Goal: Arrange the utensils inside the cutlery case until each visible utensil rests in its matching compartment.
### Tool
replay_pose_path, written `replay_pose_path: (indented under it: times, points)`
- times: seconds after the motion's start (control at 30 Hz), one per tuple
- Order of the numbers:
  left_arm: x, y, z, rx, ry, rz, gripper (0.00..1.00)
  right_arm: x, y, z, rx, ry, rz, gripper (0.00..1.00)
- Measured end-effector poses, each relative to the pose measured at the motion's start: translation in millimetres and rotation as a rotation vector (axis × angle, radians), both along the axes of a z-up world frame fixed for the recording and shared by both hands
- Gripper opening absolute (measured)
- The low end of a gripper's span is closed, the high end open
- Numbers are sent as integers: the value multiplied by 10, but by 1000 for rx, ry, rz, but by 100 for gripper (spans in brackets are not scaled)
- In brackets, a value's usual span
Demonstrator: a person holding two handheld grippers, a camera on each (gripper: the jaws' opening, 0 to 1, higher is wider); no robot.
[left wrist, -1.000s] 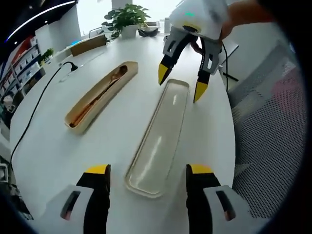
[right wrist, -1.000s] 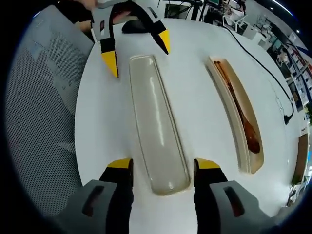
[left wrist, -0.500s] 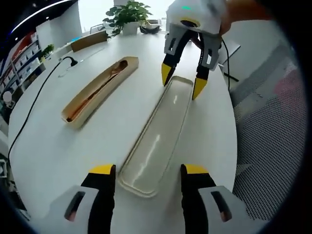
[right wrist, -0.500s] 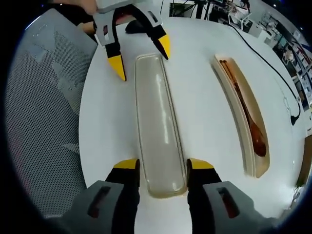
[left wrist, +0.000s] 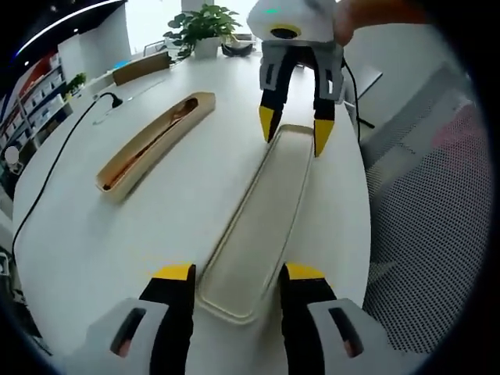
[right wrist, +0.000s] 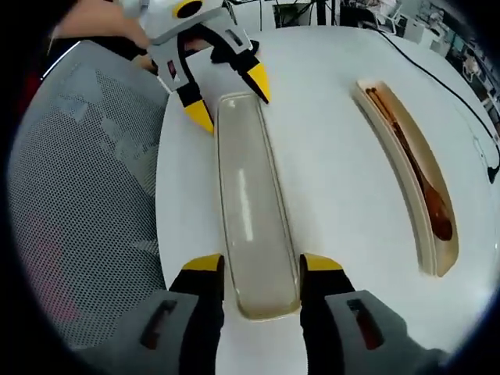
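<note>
left gripper view: left gripper [left wrist: 233, 272] low over the white table [left wrist: 94, 211], jaws parted to about the width of the clear lid [left wrist: 259, 225] and straddling its near end, contact too close to tell; lid's long axis running straight ahead to the right gripper [left wrist: 294, 129], which brackets the far end the same way. tan case [left wrist: 153, 142] with wooden utensils [left wrist: 148, 150] inside, off to the left, well apart from the lid, roughly parallel. right gripper view: right gripper [right wrist: 259, 263] astride the near end of the lid [right wrist: 250, 205], jaws open around it, not clearly pinching; left gripper [right wrist: 230, 98] at the far end; case [right wrist: 414, 187] to the right. each gripper equally near its own end; likely a two-ended lift of the lid.
</note>
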State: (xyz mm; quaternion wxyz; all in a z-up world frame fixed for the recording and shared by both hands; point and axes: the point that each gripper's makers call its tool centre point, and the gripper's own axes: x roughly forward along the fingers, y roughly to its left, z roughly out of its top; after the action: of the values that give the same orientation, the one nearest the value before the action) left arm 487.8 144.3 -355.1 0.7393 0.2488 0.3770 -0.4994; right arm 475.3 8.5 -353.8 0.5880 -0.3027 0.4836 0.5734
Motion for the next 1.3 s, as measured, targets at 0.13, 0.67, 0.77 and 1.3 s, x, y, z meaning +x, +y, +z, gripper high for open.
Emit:
replay_pose_path:
  times: [0.13,0.67,0.77,1.3]
  points:
    - [-9,-4,13,-27,38,10,44,-31,4,10,13,19,-35,37]
    - [-37,-39,31,-63,83,45,45,-33,123,-50,-43,-263,130,34]
    - [-36,-41,27,-52,63,35,45,-32,120,-45,-37,-253,106,34]
    - [-144,-57,19,-25,54,-34,40,-170,76,3,40,-20,-119,37]
